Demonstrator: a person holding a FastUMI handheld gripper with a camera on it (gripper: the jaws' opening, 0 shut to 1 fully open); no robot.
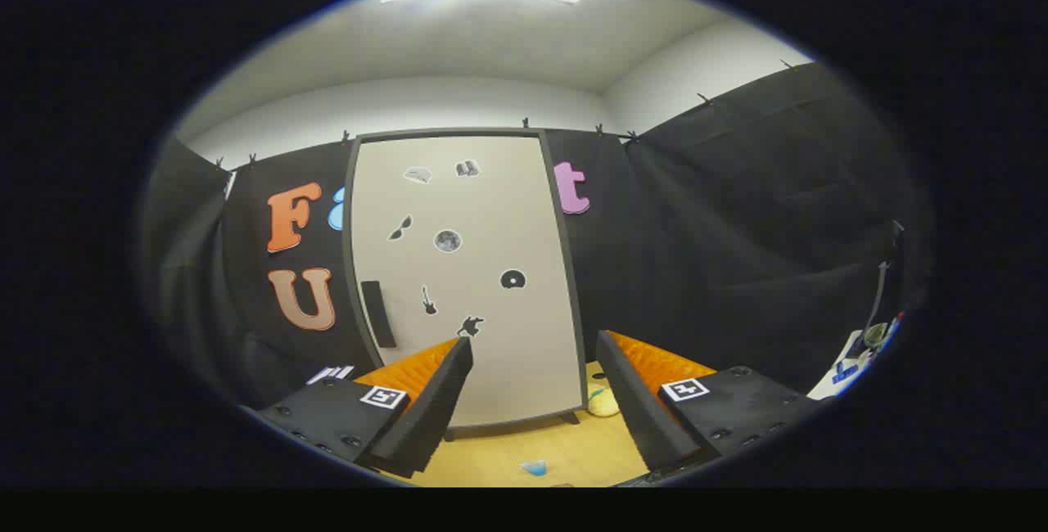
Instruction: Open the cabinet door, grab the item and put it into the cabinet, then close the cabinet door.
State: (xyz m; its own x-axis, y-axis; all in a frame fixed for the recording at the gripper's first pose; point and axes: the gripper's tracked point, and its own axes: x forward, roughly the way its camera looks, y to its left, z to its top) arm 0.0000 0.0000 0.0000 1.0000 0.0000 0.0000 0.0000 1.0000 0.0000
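A tall cabinet (467, 278) with a pale door in a dark frame stands on the wooden table, straight ahead beyond my fingers. Its door is shut and carries several small dark stickers. A dark vertical handle (378, 313) sits near the door's left edge, a little above my left finger. My gripper (534, 352) is open with nothing between its fingers, held back from the cabinet. A small pale yellowish item (604, 403) lies on the table by the cabinet's lower right corner, just inside my right finger.
The wooden tabletop (524, 450) spreads under the fingers, with a small blue object (534, 467) lying on it close to me. Black cloth walls close in the booth on the left, back and right. Some clutter (860, 352) sits at the far right.
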